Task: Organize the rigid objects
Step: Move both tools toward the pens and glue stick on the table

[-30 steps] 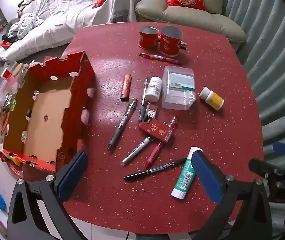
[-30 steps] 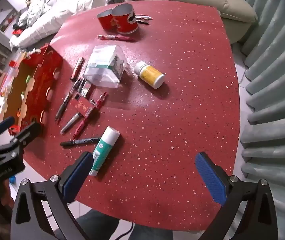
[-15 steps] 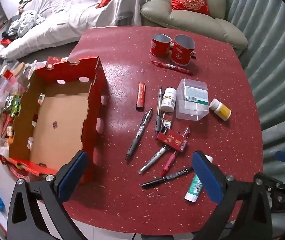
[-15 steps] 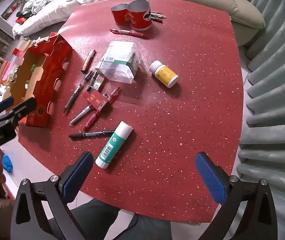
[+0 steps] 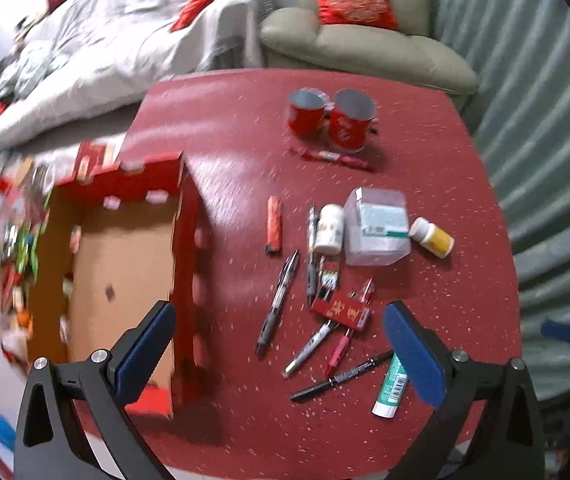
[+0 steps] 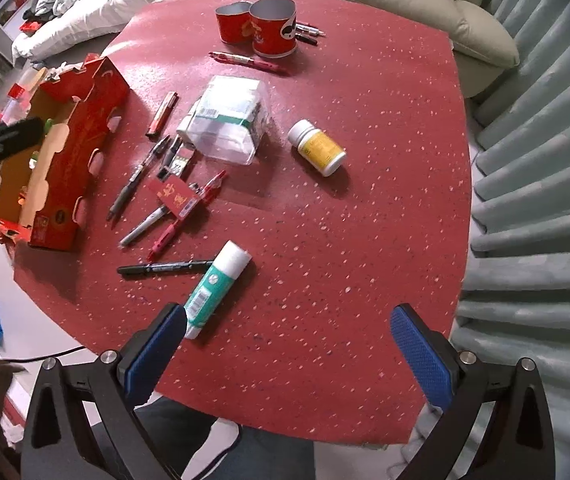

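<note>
Left gripper (image 5: 275,354): blue-padded fingers spread wide, nothing between them, hovering above the near edge of the round red speckled table (image 5: 245,132); view blurred.
Right gripper (image 6: 285,354): fingers likewise spread apart and empty, above the table's near-right part.
Red cardboard box with scalloped cut-out walls (image 5: 125,264): open-topped, on the table's left edge, brown floor bare.
Green-and-white glue stick (image 6: 215,288): lying near the front edge, white cap touching the tip of a thin black marker (image 6: 165,268); lower end just beside the right gripper's left finger (image 6: 155,354).
Pen cluster: dark click pen (image 5: 279,298), silver pen (image 6: 145,226) and red pen (image 6: 187,210) lying loose at the middle, a small flat red card packet (image 6: 175,196) resting across them.
Clear plastic box with a green-striped label (image 6: 225,128): middle of the table, small white bottle (image 5: 329,229) touching its left side.
Yellow-labelled white-capped pill bottle (image 6: 317,147): on its side, right of the clear box, apart from it.
Slim red lighter (image 5: 274,229): between cardboard box and pens.
Two red tins with open tops (image 6: 259,28): upright at the far side, touching, a red pen (image 6: 245,60) lying in front.
</note>
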